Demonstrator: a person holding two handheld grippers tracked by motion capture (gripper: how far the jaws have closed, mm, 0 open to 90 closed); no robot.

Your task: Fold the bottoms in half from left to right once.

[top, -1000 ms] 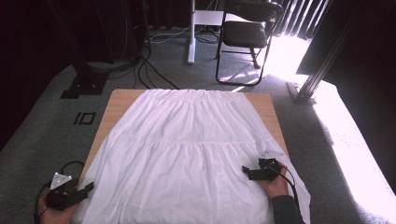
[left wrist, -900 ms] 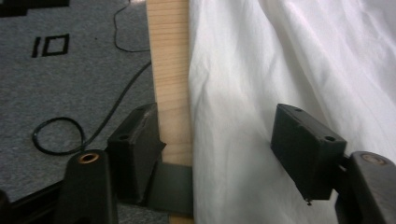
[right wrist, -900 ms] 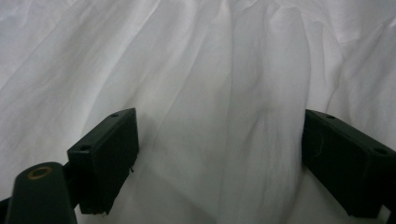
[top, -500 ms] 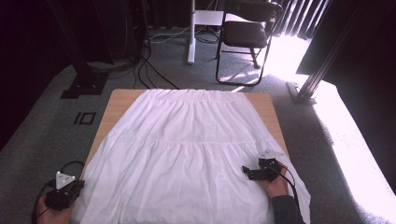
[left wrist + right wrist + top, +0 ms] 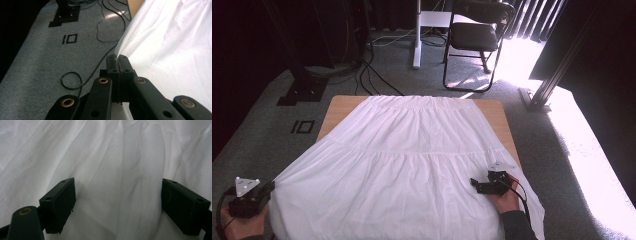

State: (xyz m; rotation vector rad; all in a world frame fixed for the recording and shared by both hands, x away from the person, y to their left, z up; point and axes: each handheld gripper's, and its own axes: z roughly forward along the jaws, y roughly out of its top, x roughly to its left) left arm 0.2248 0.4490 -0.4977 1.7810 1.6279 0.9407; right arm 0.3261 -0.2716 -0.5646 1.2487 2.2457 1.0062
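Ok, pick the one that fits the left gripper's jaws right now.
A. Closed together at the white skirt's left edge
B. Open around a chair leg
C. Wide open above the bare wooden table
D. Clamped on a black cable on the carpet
A: in the left gripper view the left gripper has its two black jaws pressed together right at the edge of the white skirt, with the carpet beside them.

The left claw (image 5: 268, 187) has closed at the skirt's (image 5: 412, 165) edge.
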